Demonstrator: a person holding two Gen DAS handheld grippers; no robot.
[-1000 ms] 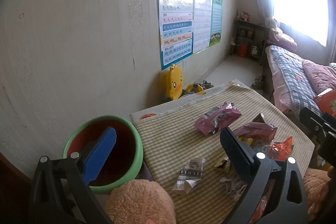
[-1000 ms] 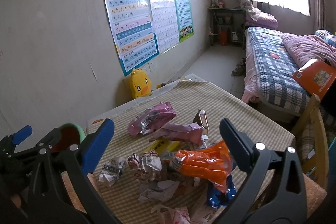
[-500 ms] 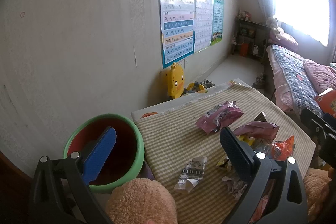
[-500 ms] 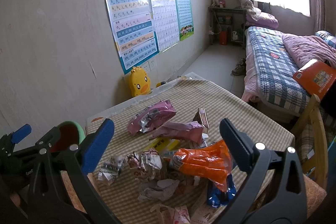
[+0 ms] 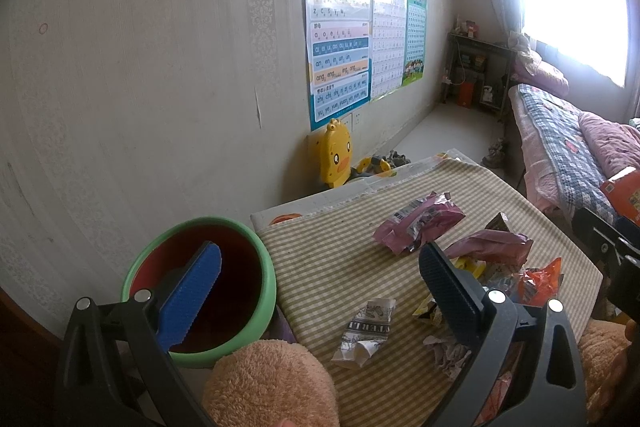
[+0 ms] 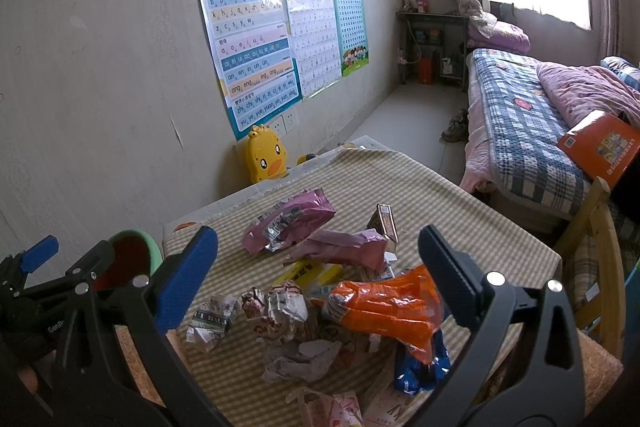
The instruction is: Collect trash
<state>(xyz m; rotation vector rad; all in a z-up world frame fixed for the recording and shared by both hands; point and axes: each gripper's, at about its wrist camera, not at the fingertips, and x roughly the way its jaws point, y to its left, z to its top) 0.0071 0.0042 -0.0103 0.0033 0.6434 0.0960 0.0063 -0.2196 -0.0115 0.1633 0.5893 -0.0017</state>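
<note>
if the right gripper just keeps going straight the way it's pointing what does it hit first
Most likely the orange snack wrapper in the trash pile on the checked tablecloth: it sits between the open fingers of the right gripper, slightly below centre. Depth is unclear, so it could pass just over.

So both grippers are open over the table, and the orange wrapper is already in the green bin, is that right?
Not quite. Both the left gripper and right gripper are open, but the right wrist view shows the orange wrapper on the table, not in the green bin.
</note>
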